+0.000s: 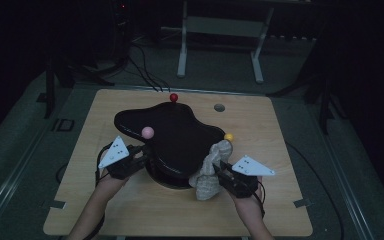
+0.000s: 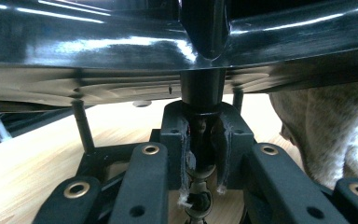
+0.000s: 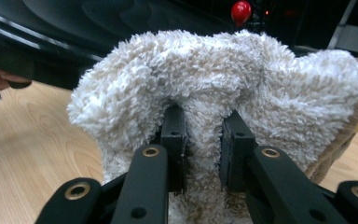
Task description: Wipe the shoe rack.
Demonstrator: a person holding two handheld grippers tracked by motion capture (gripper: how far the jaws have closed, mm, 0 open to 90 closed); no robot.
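- Hand-held gripper count: two. My right hand-held gripper pinches one fluffy beige cloth against the black tray's near-right rim.
- My left hand-held gripper clamps one black stem under that tray.
- Three balls ring the tray: red, pink, yellow.
- One wooden tabletop carries everything.

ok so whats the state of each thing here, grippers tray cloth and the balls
left gripper: shut on a thin black post under the tray
right gripper: shut on the fluffy cloth
black tray: raised off the wooden table on posts, glossy
fluffy cloth: bunched, draped against the tray's near right edge
pink ball: at the tray's left edge
red ball: at its far edge
yellow ball: at its right edge
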